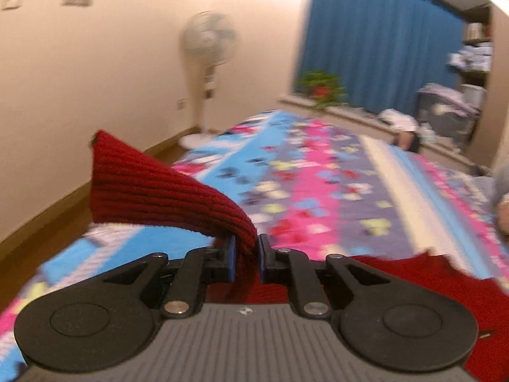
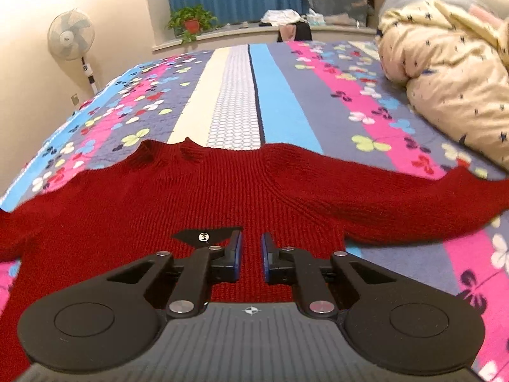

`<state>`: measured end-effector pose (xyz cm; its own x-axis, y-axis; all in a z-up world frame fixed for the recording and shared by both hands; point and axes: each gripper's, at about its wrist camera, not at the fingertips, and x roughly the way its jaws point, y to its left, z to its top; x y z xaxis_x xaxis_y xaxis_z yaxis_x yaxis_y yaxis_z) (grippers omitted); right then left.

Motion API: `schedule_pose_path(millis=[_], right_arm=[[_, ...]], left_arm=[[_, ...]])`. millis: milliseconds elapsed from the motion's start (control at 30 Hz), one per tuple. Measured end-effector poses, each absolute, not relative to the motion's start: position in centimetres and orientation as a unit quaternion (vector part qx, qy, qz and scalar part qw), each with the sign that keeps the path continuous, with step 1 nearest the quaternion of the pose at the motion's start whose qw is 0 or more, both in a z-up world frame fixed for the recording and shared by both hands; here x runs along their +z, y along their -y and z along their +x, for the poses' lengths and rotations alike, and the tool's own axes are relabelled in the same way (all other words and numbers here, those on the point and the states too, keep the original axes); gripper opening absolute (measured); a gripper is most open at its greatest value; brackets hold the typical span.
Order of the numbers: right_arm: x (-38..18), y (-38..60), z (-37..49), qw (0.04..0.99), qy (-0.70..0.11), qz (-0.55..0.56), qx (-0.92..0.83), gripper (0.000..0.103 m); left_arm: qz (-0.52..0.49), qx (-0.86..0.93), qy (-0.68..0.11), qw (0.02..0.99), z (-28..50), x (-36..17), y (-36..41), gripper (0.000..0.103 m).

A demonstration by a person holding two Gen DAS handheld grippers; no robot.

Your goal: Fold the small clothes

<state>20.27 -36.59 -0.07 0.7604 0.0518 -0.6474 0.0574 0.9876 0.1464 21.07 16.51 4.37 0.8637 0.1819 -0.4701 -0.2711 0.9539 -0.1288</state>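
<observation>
Lying on a bed's flowery striped quilt near a white fan, the red knitted sweater was pinched by the left gripper, while the right gripper was nearly closed, holding nothing.

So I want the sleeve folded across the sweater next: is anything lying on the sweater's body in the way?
Nothing visible. The left gripper grips the sleeve, and the sweater lies flat on the bedspread. The right gripper is over the sweater's front.

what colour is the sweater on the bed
Dark red rib knit sweater, clearest in the right wrist view.
</observation>
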Motion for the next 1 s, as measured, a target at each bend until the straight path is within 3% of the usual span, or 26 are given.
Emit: schedule_pose_path(millis=[233,367,433,500,700,867,1000], right_arm=[[0.1,37.2,20.7,0.930,-0.347,0.123,0.004,0.013],[-0.1,38.3,20.9,0.925,-0.353,0.143,-0.005,0.013],[-0.3,38.9,21.0,0.921,-0.357,0.157,-0.008,0.013],[-0.3,39.4,21.0,0.918,-0.361,0.167,-0.009,0.013],[-0.1,40.2,21.1,0.916,-0.355,0.187,-0.007,0.013],[-0.2,41.6,21.5,0.912,-0.343,0.224,-0.012,0.013],[-1.1,42.2,22.3,0.902,-0.342,0.262,-0.009,0.016]], left_arm=[[-0.038,-0.023,-0.236,0.971,25.7,4.7,1.8,0.014],[-0.006,-0.104,-0.341,0.934,26.2,-0.1,9.4,0.029],[0.010,-0.124,-0.356,0.926,24.5,-1.9,10.7,0.031],[0.027,-0.133,-0.361,0.923,22.7,-2.7,10.5,0.037],[0.074,-0.125,-0.356,0.923,16.3,-0.9,3.2,0.038],[0.100,-0.110,-0.331,0.932,12.5,2.4,-3.5,0.052],[0.100,-0.089,-0.298,0.945,10.3,1.7,-7.1,0.053]])
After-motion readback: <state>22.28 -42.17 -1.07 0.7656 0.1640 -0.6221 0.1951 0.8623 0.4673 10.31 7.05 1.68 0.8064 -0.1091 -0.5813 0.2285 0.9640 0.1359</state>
